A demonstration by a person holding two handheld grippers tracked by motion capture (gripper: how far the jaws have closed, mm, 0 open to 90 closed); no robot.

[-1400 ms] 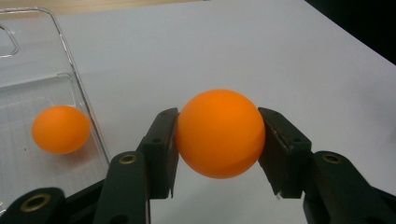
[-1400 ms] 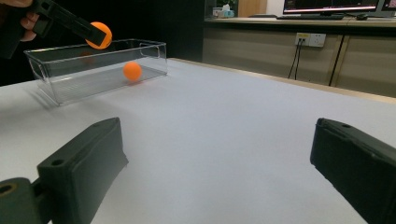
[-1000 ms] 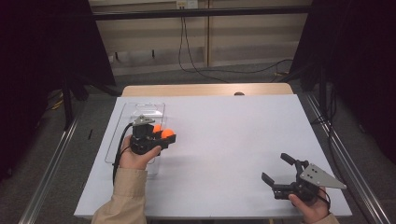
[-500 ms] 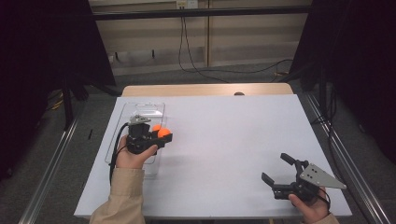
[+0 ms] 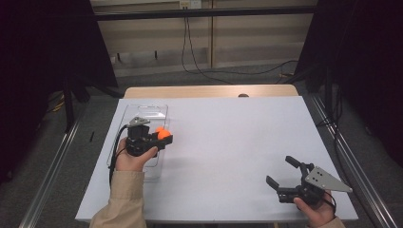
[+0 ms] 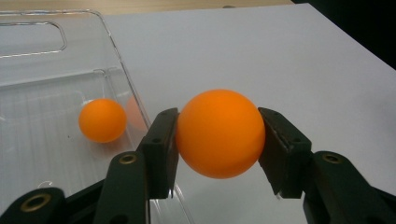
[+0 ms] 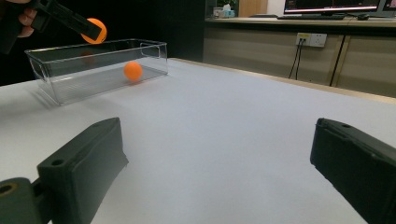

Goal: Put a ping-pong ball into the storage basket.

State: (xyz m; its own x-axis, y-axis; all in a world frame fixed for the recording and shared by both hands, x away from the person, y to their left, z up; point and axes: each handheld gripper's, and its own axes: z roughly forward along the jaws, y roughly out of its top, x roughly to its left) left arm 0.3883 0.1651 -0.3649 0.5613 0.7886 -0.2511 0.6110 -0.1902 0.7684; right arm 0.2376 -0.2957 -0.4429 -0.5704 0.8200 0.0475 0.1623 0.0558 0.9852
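Plainly the work is loading balls into the clear bin (image 5: 142, 114) at the table's (image 5: 237, 142) left side; one ball (image 6: 102, 120) already lies on the bin floor, loose and apart from the walls. The left gripper (image 5: 164, 137) carries a second ball (image 6: 219, 133) raised above the bin's right wall, just at its edge and not yet over the inside; held high, I judge, so it clears the rim before release. Its jaws are clamped on that ball, one pad on each side, the ball bulging above them. The right gripper (image 5: 287, 175) rests low near the table's right front corner, well apart from the bin; its jaws gape wide with nothing between them, likely idle.
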